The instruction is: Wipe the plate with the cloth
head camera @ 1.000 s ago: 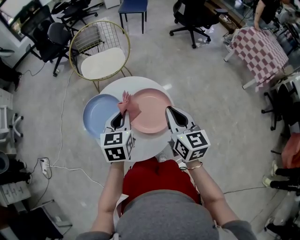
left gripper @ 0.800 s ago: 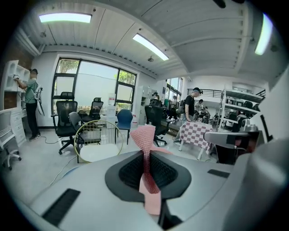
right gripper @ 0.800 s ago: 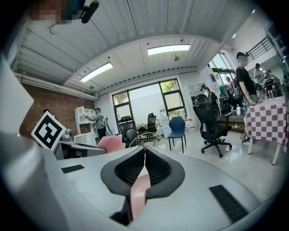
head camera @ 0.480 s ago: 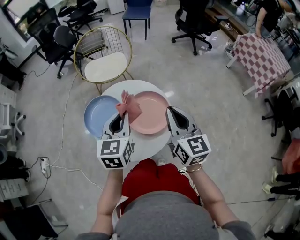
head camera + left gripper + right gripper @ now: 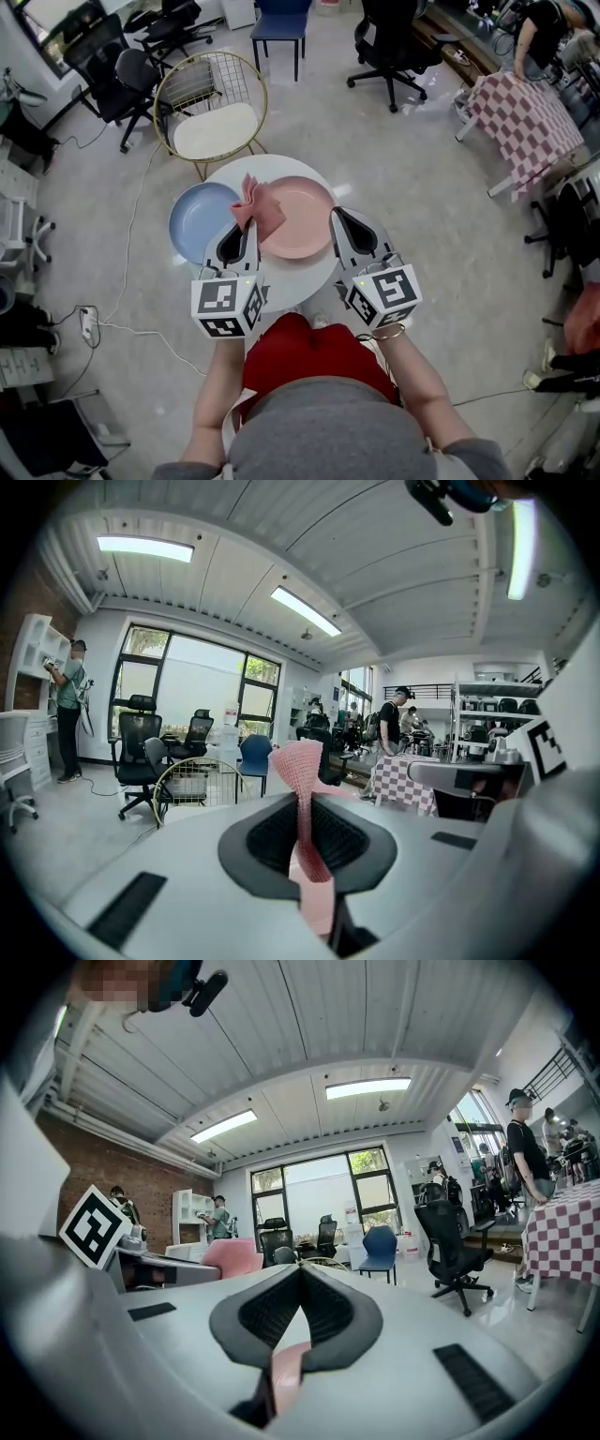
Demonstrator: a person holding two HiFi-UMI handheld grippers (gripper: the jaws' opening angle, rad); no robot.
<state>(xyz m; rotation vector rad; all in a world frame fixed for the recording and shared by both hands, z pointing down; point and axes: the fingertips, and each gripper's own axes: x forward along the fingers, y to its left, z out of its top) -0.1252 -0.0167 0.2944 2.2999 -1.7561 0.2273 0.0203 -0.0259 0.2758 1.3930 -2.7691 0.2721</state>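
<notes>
Two tongs share the work. The left tongs (image 5: pixel 245 227) pinch the cloth (image 5: pixel 259 204), whose bunched end stands over the pink plate (image 5: pixel 302 223) near its left rim, seemingly poised to wipe. The right tongs (image 5: pixel 336 218) are closed on that plate's right rim, probably to steady it on the table (image 5: pixel 274 165). A blue plate (image 5: pixel 195 225) lies just left.

A gold wire chair (image 5: pixel 214 131) stands just beyond the round white table (image 5: pixel 296 277), a checked-cloth table (image 5: pixel 525 112) well apart.
</notes>
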